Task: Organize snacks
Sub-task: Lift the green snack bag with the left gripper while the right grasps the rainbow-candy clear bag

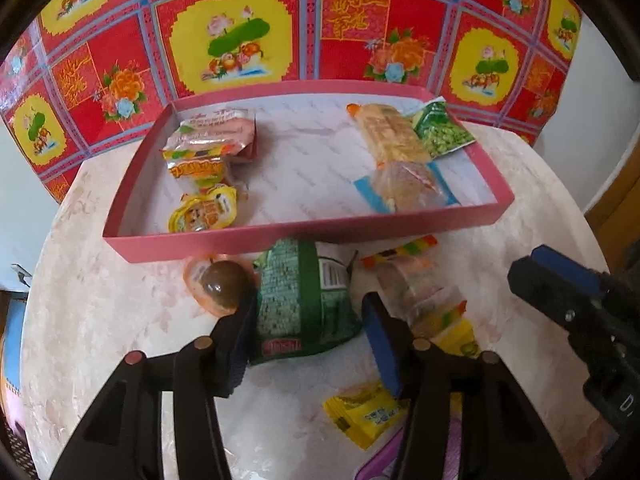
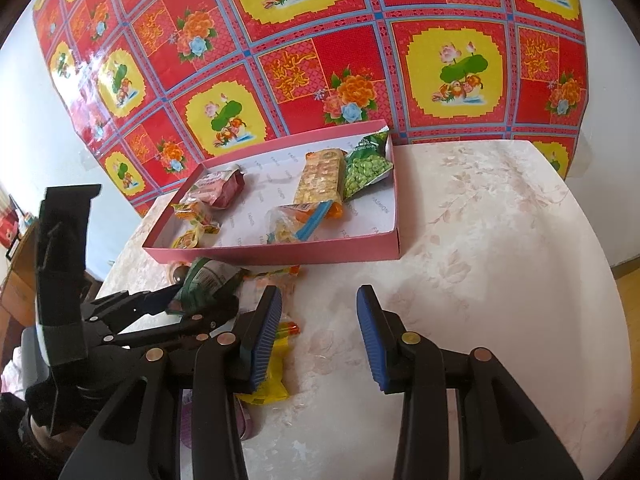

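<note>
A shallow pink box [image 1: 304, 236] [image 2: 280, 254] sits on the round table and holds several snack packs. A green pea bag [image 1: 440, 130] [image 2: 366, 168] lies at its far right. In front of the box lies a second green snack bag [image 1: 304, 300] [image 2: 204, 284]. My left gripper [image 1: 308, 332] [image 2: 200, 304] is open with its jaws on either side of this bag, not closed on it. My right gripper [image 2: 318, 332] is open and empty over bare table to the right; its finger [image 1: 560, 276] shows in the left wrist view.
Loose on the table are a brown jelly cup [image 1: 220, 284], a clear wrapped snack [image 1: 416, 288], a yellow packet [image 1: 368, 412] [image 2: 268, 376] and a purple item [image 1: 384, 460]. A red patterned cloth [image 2: 320, 60] hangs behind. The table edge [image 2: 600, 264] curves at right.
</note>
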{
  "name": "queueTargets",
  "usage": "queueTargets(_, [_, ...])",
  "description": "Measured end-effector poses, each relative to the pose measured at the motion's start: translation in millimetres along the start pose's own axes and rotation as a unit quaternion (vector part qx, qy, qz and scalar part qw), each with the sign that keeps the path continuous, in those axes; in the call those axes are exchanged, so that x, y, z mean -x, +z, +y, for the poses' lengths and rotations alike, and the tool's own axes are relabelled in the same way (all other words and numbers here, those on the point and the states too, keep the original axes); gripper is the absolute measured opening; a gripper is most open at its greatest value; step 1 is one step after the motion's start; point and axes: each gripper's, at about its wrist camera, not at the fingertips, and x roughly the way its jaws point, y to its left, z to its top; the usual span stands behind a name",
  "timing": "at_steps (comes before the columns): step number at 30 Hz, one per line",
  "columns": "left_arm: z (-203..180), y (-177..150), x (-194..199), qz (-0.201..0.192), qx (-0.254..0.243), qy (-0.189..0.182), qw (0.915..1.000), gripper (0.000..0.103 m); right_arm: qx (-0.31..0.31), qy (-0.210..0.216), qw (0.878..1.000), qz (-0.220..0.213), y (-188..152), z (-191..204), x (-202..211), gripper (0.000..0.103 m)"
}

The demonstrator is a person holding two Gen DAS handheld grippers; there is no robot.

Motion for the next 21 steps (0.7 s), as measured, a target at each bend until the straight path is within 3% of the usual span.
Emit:
queueTargets(11, [17.2,-6.0,16.1,-0.014,0.029,-0.033,0.999,0.052,0.009,0.0,1.0,0.007,0.0,9.8,-4.0,0.04])
queueTargets(21, [37.1,-13.0,19.9,-0.001,0.038,-0.051,0.998,0.054,0.024,0.012,0.999,0.024,-1.1,23.0,-13.2,0.04])
